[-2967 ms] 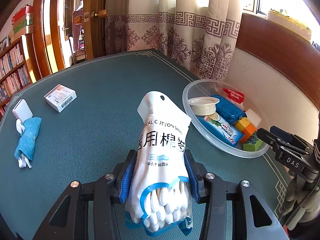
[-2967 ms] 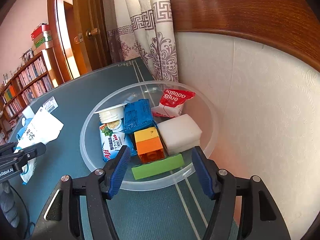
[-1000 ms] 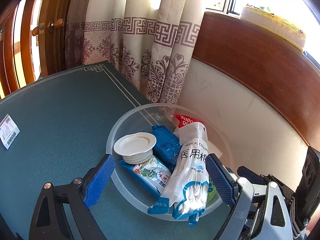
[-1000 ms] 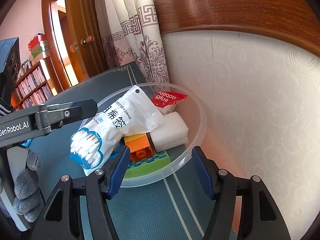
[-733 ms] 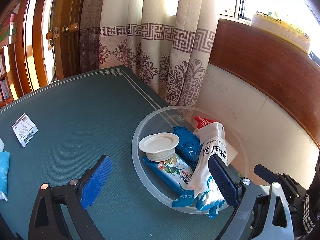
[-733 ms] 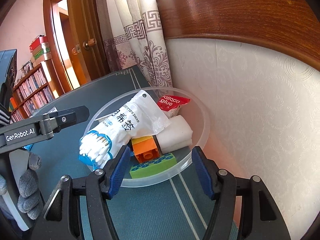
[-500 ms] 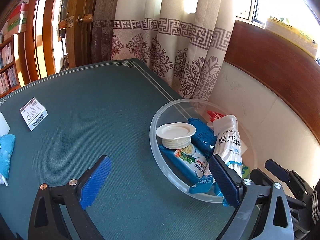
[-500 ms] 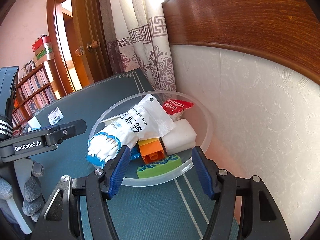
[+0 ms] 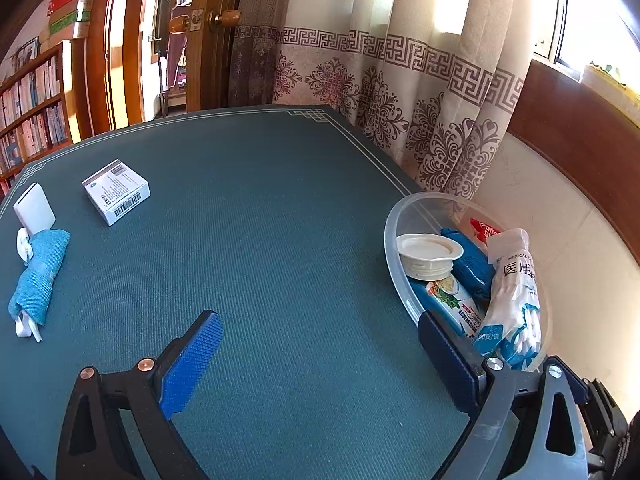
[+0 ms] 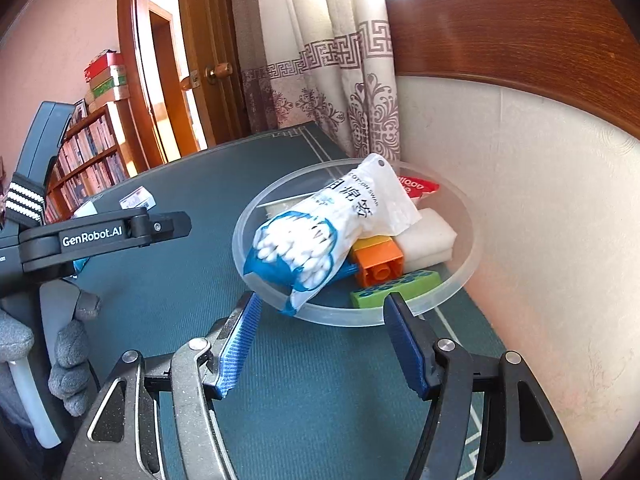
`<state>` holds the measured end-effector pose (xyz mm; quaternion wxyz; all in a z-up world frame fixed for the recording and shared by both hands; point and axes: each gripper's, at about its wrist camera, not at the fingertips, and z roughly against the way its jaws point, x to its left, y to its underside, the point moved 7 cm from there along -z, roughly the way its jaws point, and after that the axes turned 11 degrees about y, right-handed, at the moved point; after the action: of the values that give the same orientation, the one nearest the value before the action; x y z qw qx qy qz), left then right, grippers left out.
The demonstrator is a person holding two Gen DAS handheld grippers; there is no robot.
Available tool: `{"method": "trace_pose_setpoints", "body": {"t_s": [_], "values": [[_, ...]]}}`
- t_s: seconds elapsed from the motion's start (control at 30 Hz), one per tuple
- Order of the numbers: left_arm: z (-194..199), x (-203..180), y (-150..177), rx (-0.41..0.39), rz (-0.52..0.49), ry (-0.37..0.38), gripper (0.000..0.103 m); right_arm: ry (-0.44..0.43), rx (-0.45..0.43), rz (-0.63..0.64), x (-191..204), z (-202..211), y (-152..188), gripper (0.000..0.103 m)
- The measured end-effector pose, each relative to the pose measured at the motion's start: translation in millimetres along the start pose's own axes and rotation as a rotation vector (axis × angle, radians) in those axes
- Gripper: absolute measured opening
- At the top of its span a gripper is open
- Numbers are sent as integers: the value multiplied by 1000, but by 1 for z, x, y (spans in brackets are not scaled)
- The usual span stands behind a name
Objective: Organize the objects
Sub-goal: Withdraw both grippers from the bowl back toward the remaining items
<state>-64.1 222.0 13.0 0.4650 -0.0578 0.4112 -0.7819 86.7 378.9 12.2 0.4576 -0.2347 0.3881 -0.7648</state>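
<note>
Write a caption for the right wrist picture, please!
Cotton swab bag rests atop toys in the clear bowl; right gripper open.

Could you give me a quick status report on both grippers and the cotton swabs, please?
Left gripper open, empty. Right gripper open, empty. Cotton swab bag in clear bowl, overhanging rim. Nothing in the way.

red glue packet (image 10: 416,188) half hidden, box (image 9: 116,192) print unreadable
</note>
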Motion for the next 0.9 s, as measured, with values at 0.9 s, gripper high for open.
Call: {"method": "trace_pose_setpoints", "body": {"t_s": [0.9], "values": [[41,112,1,-43,122,-221,102,-142,54,122,70,2,7,65]]}}
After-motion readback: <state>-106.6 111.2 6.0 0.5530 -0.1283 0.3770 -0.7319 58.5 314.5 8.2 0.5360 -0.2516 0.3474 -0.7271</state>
